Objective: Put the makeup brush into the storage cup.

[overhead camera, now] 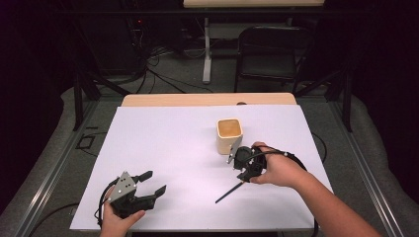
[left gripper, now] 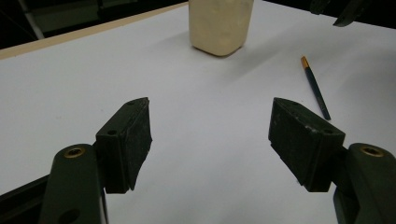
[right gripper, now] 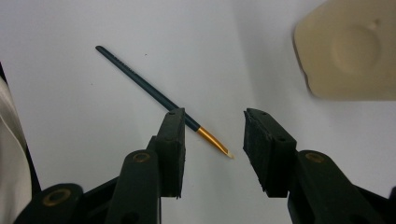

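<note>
A thin dark paintbrush point(right gripper: 154, 91) with a gold ferrule and pale tip lies flat on the white sheet point(overhead camera: 163, 143). My right gripper point(right gripper: 212, 135) hovers over its bristle end. The jaws stand apart with the ferrule and tip between them, and the pads do not touch the brush. In the high view the right gripper point(overhead camera: 245, 165) points down just in front of a cream square cup point(overhead camera: 230, 136), and the brush handle point(overhead camera: 228, 191) sticks out toward the near edge. My left gripper point(overhead camera: 154, 182) rests open at the near left, with nothing between its jaws point(left gripper: 210, 135). It faces the cup point(left gripper: 219, 25) and the brush point(left gripper: 316, 88).
The white sheet covers a wooden table whose far edge point(overhead camera: 197, 99) shows. A black folding chair point(overhead camera: 272, 54) and cables stand on the floor beyond. A cable trails from each gripper. The cup point(right gripper: 348, 51) stands close to the right gripper's right jaw.
</note>
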Motion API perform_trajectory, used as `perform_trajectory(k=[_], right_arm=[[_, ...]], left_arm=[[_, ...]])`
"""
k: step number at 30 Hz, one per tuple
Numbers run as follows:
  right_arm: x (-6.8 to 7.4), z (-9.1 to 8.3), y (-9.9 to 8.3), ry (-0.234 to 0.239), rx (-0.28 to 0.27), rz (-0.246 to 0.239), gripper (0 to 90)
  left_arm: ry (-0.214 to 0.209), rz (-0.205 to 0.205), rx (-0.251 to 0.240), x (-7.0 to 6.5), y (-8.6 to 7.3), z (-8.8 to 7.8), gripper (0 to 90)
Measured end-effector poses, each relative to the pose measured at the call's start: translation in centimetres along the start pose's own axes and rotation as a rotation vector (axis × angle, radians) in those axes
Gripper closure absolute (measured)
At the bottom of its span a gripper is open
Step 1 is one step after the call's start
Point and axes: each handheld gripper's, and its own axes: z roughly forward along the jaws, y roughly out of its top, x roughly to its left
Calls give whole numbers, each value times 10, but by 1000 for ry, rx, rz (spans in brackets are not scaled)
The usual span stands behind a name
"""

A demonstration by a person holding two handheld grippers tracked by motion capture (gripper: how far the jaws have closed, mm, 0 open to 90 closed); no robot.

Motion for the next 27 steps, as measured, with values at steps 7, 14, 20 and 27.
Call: perform_trajectory(k=[7,14,20,27], right_arm=[[4,5,7,3,42,-78,587],[9,17,16,12,80,-140,598],[11,28,20,28,121,-167,663],[8,34,19,23,141,-188,704]], left_arm=[[-2,2,3,0,0,0,299],[-2,-1,4,-1,0,1,299],[-3,-1,5,0,0,1,299],[-3,-1,6,0,0,1,299]])
